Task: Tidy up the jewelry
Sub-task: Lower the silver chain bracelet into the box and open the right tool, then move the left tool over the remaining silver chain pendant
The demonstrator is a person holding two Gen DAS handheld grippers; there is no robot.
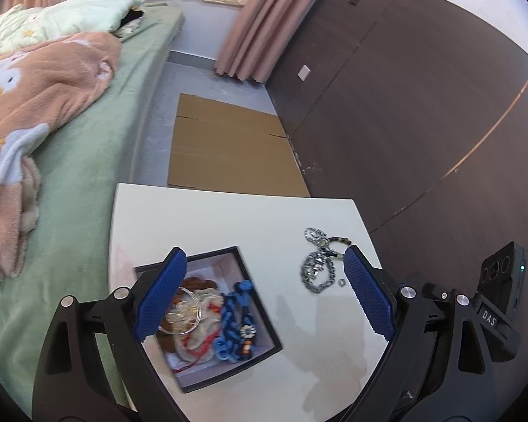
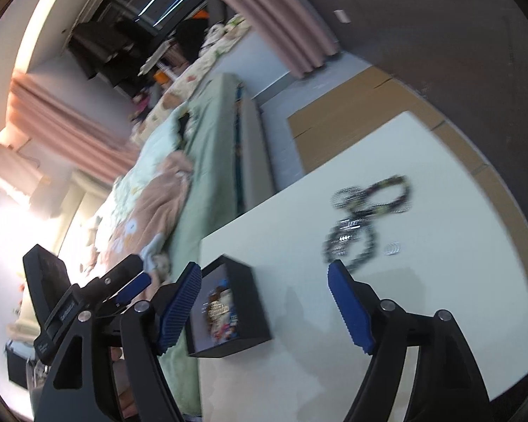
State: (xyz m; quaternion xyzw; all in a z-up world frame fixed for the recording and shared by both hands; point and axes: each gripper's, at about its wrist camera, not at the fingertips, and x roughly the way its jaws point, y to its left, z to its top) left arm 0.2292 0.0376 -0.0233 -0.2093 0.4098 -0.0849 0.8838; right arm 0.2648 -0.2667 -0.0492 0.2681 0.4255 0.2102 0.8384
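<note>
- A square black box (image 1: 260,320) with a pale lining sits open-topped at the left edge of the white table (image 1: 236,218), overhanging that edge in the right wrist view.
- Inside it lie a chunky blue link chain (image 1: 234,313) with a small flower bead, a clear round bangle (image 1: 186,313), reddish-brown beads and red cord on cream fabric, all heaped together.
- Loose jewelry lies well apart from the box, toward the table's far right corner: a silver metal chain (image 1: 316,270) of coarse links, tangled with a string of dark and greenish beads (image 1: 338,241).
- A tiny silver ring (image 1: 341,282) lies just beside the chain, nearer the right edge.
- The left gripper (image 1: 264,302), with ribbed blue pads, stands spread wide over the box and chain, holding nothing.
- The right gripper (image 2: 264,306) is likewise parted, nothing between its pads; that view is blurred.
- A green bed (image 1: 88,161) with a peach fleece blanket (image 1: 35,98) borders the table's left edge; flat cardboard (image 1: 228,151) lies beyond its far edge.
</note>
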